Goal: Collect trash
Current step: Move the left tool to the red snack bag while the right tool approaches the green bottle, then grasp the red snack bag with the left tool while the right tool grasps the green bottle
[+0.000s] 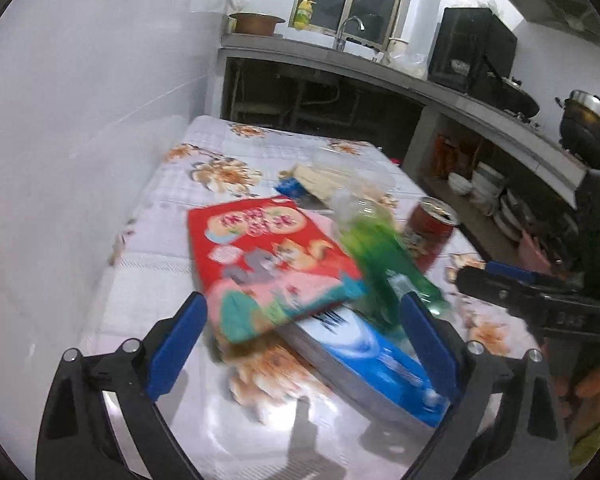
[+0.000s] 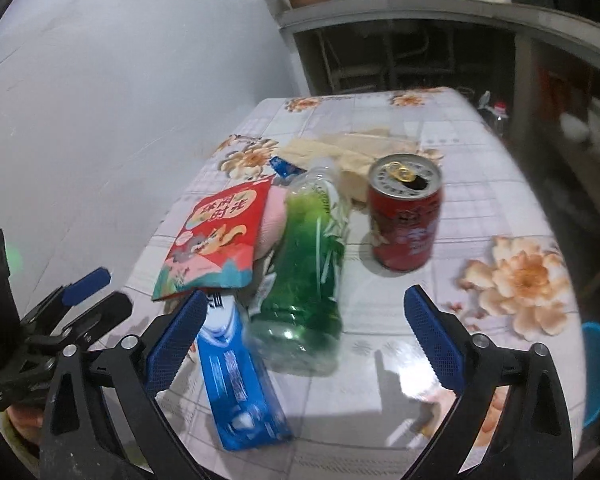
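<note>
Trash lies on a floral-cloth table (image 2: 480,208). A red snack bag (image 1: 268,256) overlaps a blue toothpaste box (image 1: 376,360); both sit ahead of my open left gripper (image 1: 304,320), between its fingers in the view. A green plastic bottle (image 2: 308,264) lies on its side, its base just ahead of my open right gripper (image 2: 305,308). A red opened can (image 2: 406,216) stands upright to the right of the bottle. Cream paper wrappers (image 2: 352,148) and a small blue wrapper (image 2: 284,166) lie further back. Neither gripper holds anything.
A white wall (image 1: 80,120) runs along the table's left side. Behind the table stands a kitchen counter (image 1: 380,68) with a sink tap, pots and stacked bowls below. A blue stool (image 2: 598,372) is off the table's right edge.
</note>
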A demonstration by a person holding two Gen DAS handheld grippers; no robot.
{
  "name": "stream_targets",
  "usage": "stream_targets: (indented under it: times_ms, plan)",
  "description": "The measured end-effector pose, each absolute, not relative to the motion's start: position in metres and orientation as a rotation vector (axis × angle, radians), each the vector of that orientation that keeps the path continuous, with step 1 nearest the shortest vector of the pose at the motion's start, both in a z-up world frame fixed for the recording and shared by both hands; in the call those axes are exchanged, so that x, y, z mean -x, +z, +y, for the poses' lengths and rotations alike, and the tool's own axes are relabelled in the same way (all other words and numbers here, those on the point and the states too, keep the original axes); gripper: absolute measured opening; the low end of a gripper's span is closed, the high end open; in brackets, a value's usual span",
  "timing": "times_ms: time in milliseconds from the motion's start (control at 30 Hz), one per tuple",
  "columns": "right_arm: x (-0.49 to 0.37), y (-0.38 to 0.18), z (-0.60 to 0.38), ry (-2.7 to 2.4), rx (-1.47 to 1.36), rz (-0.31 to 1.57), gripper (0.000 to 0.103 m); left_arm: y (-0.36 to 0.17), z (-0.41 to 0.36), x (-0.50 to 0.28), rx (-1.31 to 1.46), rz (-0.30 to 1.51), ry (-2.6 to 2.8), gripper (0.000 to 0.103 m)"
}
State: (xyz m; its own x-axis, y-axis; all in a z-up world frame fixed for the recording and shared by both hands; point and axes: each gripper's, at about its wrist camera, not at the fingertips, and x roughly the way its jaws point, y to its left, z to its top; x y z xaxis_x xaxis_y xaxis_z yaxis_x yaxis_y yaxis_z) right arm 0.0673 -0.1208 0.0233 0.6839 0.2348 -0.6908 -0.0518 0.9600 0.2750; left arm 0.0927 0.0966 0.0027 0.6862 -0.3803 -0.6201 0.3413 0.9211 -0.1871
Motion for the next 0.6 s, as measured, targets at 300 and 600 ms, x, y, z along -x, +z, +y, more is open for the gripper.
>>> stream_targets:
  times_ms: [300,600]
  plan:
    - [-0.094,0.010,-0.119,0.162,-0.285,0.860,0.084,-0.047,0.132,-0.185,0.337,0.986,-0.414,0.085]
    - [-0.116,-0.012,-0.113,0.182,-0.321,0.939,0.065,-0.075,0.149,-0.222,0.613,1.090,-0.472,0.063]
